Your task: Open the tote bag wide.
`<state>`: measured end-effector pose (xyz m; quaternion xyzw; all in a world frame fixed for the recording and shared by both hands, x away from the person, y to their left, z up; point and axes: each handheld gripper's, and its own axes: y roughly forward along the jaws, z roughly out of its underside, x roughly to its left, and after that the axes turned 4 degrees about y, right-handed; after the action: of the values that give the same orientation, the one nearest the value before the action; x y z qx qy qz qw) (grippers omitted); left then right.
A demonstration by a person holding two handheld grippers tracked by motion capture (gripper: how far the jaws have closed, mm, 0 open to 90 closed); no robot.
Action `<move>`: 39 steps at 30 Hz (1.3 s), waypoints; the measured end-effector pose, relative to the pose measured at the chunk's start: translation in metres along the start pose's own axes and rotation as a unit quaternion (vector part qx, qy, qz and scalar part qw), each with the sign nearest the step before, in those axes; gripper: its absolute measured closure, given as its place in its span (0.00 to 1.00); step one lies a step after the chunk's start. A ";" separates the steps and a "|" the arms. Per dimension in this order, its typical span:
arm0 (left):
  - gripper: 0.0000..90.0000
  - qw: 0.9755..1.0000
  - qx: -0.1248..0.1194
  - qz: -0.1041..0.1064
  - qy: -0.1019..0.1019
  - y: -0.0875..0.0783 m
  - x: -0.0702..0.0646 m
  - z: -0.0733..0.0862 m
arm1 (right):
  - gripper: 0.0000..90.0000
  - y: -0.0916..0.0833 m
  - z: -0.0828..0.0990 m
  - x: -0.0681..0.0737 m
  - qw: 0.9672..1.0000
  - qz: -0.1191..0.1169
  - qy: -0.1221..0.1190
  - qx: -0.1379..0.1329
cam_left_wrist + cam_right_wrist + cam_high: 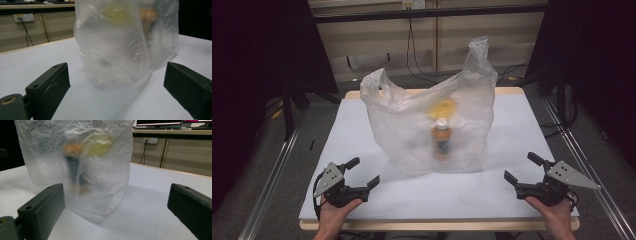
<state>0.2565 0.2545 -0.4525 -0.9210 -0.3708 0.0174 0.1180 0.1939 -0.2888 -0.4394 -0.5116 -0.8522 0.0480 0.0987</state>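
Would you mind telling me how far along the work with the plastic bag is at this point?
Already done: nothing visibly; the plastic bag stands upright on the table with a bottle and something yellow inside. In hand: nothing; the left gripper and right gripper rest open near the front edge, apart from the bag. Left: seemingly all the bag handling.
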 end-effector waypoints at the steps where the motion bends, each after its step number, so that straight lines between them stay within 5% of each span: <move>1: 0.07 1.000 0.001 0.004 -0.007 0.000 0.000 0.000 | 0.01 0.001 0.000 0.001 1.000 -0.001 -0.002 0.004; 14: 0.10 1.000 0.026 0.011 -0.005 0.008 -0.002 0.001 | 0.11 0.010 0.003 0.002 0.999 -0.019 0.001 0.030; 17: 0.15 0.999 0.032 0.020 0.012 0.008 -0.003 0.000 | 0.20 0.011 0.003 0.001 0.999 -0.033 0.005 0.034; 20: 0.22 0.999 0.032 0.025 -0.004 0.009 -0.006 0.000 | 0.28 0.012 0.003 0.000 0.998 -0.041 0.004 0.040; 24: 0.26 0.999 0.035 0.028 0.002 0.008 -0.007 -0.002 | 0.43 0.014 0.003 0.001 0.997 -0.064 0.012 0.047; 31: 0.47 0.996 0.024 0.083 0.000 0.009 -0.009 -0.011 | 0.70 0.019 -0.002 0.006 0.991 -0.116 -0.005 0.068; 39: 0.75 0.991 0.038 0.130 -0.005 0.016 -0.013 -0.019 | 0.86 0.028 -0.007 0.010 0.989 -0.130 0.010 0.064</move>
<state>0.2607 0.2308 -0.4389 -0.9561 -0.2478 0.0509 0.1479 0.2152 -0.2664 -0.4370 -0.3899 -0.9054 0.0845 0.1453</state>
